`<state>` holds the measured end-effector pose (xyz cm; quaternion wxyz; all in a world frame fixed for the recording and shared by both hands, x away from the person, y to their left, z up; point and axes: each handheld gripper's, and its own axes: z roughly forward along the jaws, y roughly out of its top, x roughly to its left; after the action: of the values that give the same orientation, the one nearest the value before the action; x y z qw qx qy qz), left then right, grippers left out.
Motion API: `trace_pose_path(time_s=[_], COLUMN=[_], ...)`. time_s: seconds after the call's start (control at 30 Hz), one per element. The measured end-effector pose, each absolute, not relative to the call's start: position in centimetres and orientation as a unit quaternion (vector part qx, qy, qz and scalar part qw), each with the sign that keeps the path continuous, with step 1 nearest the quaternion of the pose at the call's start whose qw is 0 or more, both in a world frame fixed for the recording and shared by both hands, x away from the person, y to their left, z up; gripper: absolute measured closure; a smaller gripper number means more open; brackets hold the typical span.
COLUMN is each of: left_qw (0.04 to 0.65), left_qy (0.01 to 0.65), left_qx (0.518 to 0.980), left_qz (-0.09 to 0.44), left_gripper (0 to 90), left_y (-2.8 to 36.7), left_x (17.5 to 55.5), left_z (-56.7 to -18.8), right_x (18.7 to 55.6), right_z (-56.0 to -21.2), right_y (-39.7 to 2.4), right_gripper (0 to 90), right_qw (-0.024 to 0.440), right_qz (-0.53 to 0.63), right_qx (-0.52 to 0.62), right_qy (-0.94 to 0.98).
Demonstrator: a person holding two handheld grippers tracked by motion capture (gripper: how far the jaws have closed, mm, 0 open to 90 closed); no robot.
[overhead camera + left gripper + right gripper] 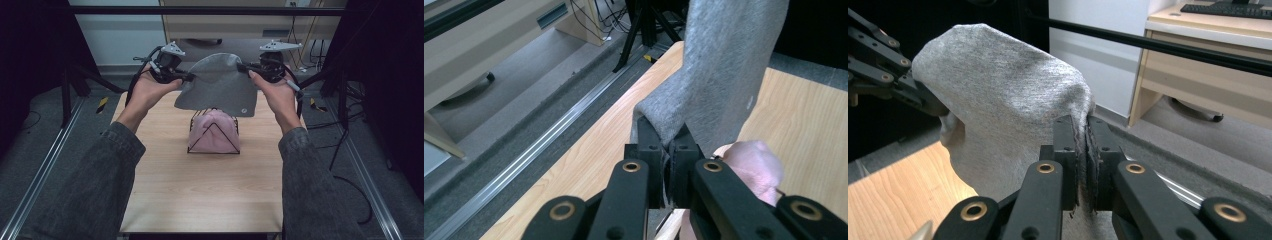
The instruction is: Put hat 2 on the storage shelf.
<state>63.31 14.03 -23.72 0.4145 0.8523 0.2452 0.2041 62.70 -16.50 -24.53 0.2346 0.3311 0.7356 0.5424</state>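
Observation:
A grey knit beanie [217,85] hangs spread in the air between my two grippers, above the far half of the wooden table [200,190]. My left gripper [189,76] is shut on the grey beanie's left edge, and in the left gripper view the grey beanie [719,70] rises from the closed jaws of my left gripper [669,142]. My right gripper [242,67] is shut on its right edge, where the grey beanie [1008,110] is pinched in my right gripper [1082,125]. Below it a pink hat [214,134] sits on a black wire stand [200,150].
Black frame legs and a tripod [70,85] stand at both sides of the table. Cables [350,165] trail over the grey floor on the right. A light wood cabinet [240,25] stands behind the table. Aluminium rails [40,175] run along the floor.

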Motion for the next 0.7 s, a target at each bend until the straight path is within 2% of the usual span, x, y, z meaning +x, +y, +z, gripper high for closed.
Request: trace_pose_path(time_s=[0.7], left_qw=[0.398], left_qy=[0.256], left_qx=[0.862], left_qz=[0.179], left_gripper=[87.2], left_y=[14.2], left_x=[63.5], left_z=[-28.6], right_x=[63.1], right_z=[-29.5], right_y=[-16.0], right_gripper=[85.3], right_qw=[0.211], right_qz=[0.513], right_qx=[0.343], right_qy=[0.758])
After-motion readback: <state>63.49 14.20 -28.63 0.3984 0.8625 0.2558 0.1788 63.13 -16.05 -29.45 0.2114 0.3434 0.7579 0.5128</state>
